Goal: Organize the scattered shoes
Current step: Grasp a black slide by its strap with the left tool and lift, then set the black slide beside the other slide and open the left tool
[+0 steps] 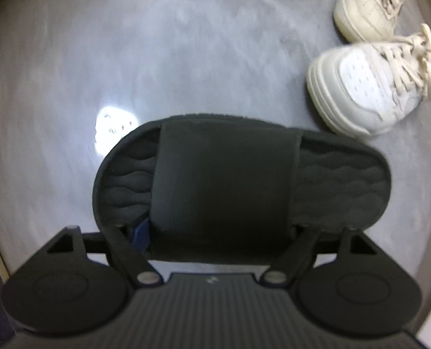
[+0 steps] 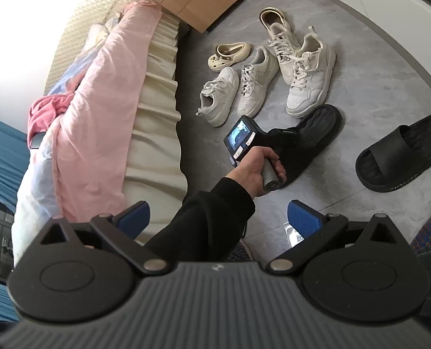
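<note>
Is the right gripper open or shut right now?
Open. In its own wrist view the right gripper has its blue pads set wide apart, with nothing between them.

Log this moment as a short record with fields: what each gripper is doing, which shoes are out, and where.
left gripper: shut on a black slide, gripping its strap
right gripper: open, holding nothing
other black slide: on the floor, apart from the rest
white sneakers: four, clustered on the floor
cream clogs: two, beyond the sneakers
bed: beside the shoes, pink blanket on top
</note>
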Demonstrator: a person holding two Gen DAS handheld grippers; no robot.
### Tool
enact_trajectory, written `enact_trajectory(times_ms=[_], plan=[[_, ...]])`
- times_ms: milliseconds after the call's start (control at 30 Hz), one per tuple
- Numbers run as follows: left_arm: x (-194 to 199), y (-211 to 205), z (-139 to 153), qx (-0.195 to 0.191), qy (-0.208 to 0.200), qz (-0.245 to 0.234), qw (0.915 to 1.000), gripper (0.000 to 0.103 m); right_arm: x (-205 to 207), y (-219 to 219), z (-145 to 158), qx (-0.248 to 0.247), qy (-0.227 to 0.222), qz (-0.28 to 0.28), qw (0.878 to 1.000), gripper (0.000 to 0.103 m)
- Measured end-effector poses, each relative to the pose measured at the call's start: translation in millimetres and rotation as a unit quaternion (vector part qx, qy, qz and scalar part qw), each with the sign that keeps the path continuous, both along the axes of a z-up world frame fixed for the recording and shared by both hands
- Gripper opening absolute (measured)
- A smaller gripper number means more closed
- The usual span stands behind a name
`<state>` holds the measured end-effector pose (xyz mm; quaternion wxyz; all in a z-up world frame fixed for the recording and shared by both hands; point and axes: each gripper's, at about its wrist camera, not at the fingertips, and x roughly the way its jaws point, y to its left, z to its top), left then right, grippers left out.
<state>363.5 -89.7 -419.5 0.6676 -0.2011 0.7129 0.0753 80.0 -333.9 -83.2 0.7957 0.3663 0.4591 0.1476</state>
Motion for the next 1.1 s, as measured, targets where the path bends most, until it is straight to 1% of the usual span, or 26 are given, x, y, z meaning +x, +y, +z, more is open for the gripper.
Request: enact_trajectory(times_ms=[33,100,167,200,267,333,367,400,467,533,633,700,733,800,833,900,967,1000,1033,1067,1100], plan=[[-5.9,-7.4,0.1,-0.009,0.008,0.001,0.9999,0.081,-0.9,-2.2,-0.1,-0.006,-0.002,-0.002,1.000,0.103],[-13.7,-23.5,3.6,-0.007,0.013,-0.019,0.9997,0.083,-1.4,-6.5,-1.3,-0.018,0.000,-0.013,1.000,0.103],[-20.0,-41.4,9.3,0.005,0.014,-0.063,0.9979,0.088,-1.5,-10.3,-3.0,-0.027,0.003,-0.022,0.999,0.103],[-23.8,-46.3,15.0,0.010,0.009,-0.077,0.9970,0.093,-1.6,-11.5,-3.2,-0.031,0.002,-0.024,0.999,0.103],[-31.8,-53.8,28.2,0.018,-0.007,-0.098,0.9950,0.096,-1.7,-14.6,-2.5,-0.039,-0.003,-0.027,0.999,0.103],[-36.3,-54.1,38.6,0.010,-0.008,-0.101,0.9948,0.098,-1.8,-16.4,0.4,-0.042,-0.013,-0.031,0.999,0.103],[-38.5,-51.5,41.6,-0.004,-0.007,-0.101,0.9948,0.098,-1.8,-18.2,2.2,-0.043,-0.018,-0.034,0.998,0.103],[-40.9,-50.7,54.4,-0.001,-0.015,-0.112,0.9936,0.098,-1.7,-20.0,3.9,-0.043,-0.024,-0.036,0.998,0.103],[-45.6,-50.7,86.5,0.017,-0.037,-0.141,0.9891,0.098,-1.7,-25.1,8.8,-0.046,-0.037,-0.049,0.997,0.103],[-50.3,-50.7,118.6,0.035,-0.058,-0.170,0.9831,0.098,-3.0,-32.5,13.9,-0.053,-0.051,-0.068,0.995,0.103],[-57.4,-50.7,166.7,0.062,-0.090,-0.213,0.9709,0.098,-6.7,-43.1,17.7,-0.069,-0.066,-0.091,0.991,0.103],[-64.2,-51.6,204.0,0.080,-0.108,-0.243,0.9608,0.098,-12.5,-50.6,12.6,-0.088,-0.072,-0.096,0.989,0.103],[-69.6,-52.1,221.1,0.081,-0.114,-0.255,0.9568,0.098,-14.7,-53.8,9.0,-0.100,-0.072,-0.096,0.988,0.103],[-84.6,-51.5,253.6,0.074,-0.132,-0.272,0.9504,0.100,-14.4,-57.3,-4.4,-0.134,-0.044,-0.081,0.987,0.103],[-95.4,-50.2,271.1,0.066,-0.144,-0.277,0.9477,0.103,-13.2,-58.9,-10.4,-0.138,-0.031,-0.076,0.987,0.103],[-116.9,-47.7,306.1,0.049,-0.168,-0.288,0.9416,0.102,-9.2,-60.2,-22.7,-0.135,-0.008,-0.065,0.989,0.103],[-138.5,-45.2,341.1,0.033,-0.191,-0.298,0.9346,0.102,-6.1,-54.6,-29.4,-0.140,-0.002,-0.044,0.989,0.103],[-149.3,-43.9,358.6,0.025,-0.203,-0.303,0.9307,0.103,-5.0,-47.4,-32.5,-0.155,-0.005,-0.027,0.988,0.103],[-155.3,-44.4,365.4,0.018,-0.210,-0.307,0.9281,0.103,-4.0,-40.3,-35.5,-0.170,-0.008,-0.010,0.985,0.103],[-167.6,-43.4,381.1,0.007,-0.235,-0.314,0.9197,0.103,-3.4,-32.0,-40.0,-0.186,-0.011,0.012,0.982,0.103],[-180.9,-40.9,397.6,0.008,-0.270,-0.317,0.9094,0.103,-4.3,-22.6,-47.0,-0.201,-0.017,0.041,0.978,0.103]])
